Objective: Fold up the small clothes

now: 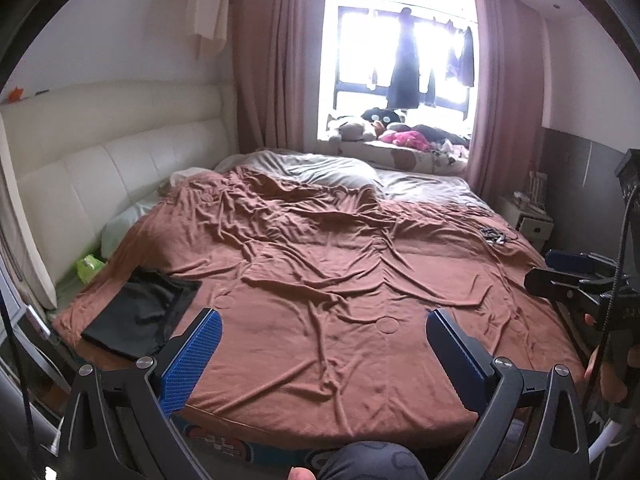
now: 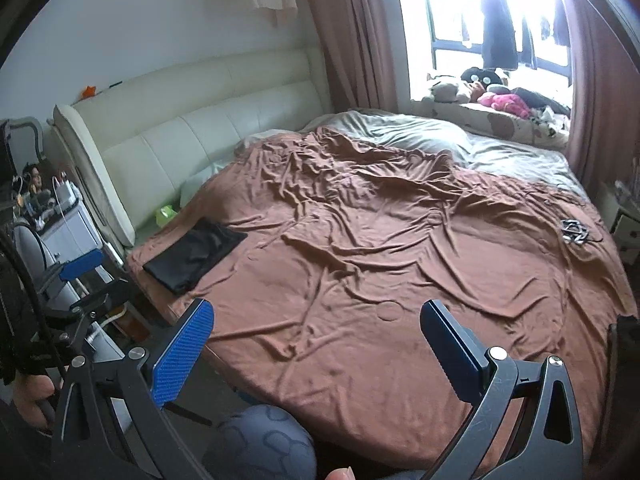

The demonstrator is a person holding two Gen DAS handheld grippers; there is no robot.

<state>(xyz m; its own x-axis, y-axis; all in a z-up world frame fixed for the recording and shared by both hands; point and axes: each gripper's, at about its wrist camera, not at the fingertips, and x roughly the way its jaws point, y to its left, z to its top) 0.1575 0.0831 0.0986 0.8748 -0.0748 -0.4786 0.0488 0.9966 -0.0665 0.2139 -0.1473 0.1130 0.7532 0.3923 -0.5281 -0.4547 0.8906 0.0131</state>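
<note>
Here, from my left wrist, my left gripper (image 1: pixel 322 330) hangs spread and empty over the brown sheet (image 1: pixel 320 264), the folded black garment (image 1: pixel 138 312) lying beside its left finger. From my right wrist, my right gripper (image 2: pixel 318 322) gapes equally empty, that garment (image 2: pixel 196 254) resting near the bed's left edge.

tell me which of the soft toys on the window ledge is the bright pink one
The pink plush toy at the right of the toy cluster on the window ledge, low and slumped. The beige toy sits at the left, and the black toy with round pale eyes behind them.
</note>
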